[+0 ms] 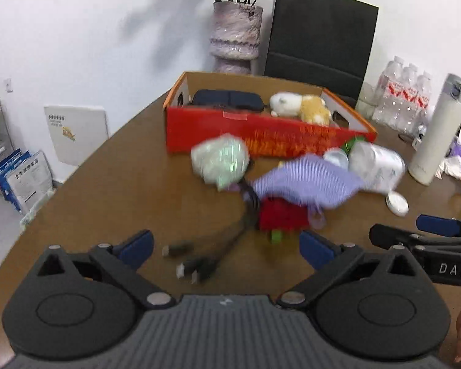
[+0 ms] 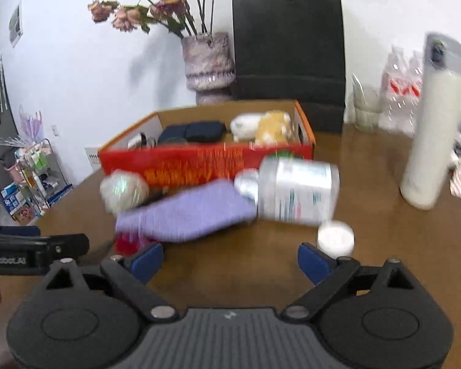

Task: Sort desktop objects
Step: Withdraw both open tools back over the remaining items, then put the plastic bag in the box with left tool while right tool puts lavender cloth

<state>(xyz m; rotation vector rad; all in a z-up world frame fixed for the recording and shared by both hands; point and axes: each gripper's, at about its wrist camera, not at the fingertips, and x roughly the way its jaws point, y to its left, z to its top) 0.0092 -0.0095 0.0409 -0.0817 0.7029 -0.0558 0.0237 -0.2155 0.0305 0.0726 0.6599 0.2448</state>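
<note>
A brown surface (image 1: 107, 184) carries a red box (image 1: 261, 135) with loose items in front of it. Left wrist view: the left gripper (image 1: 227, 249) hovers with jaws open and empty, black cables (image 1: 199, 261) lying between them, so the step in hand appears to be approach. Right wrist view: the right gripper (image 2: 230, 261) is likewise open and empty, a purple cloth (image 2: 187, 212) just ahead; the next move calls for closing on one item and carrying it to the box.

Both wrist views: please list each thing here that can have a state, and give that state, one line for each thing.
left claw: open, holds nothing
right claw: open, holds nothing
red cardboard box: open on top, holds a dark pouch and a plush toy
white plastic jar: on its side
white thermos: upright, lid shut
purple cloth: crumpled, loose on the table
black cables: unplugged, loose
black paper bag: upright, clipped at the top
</note>
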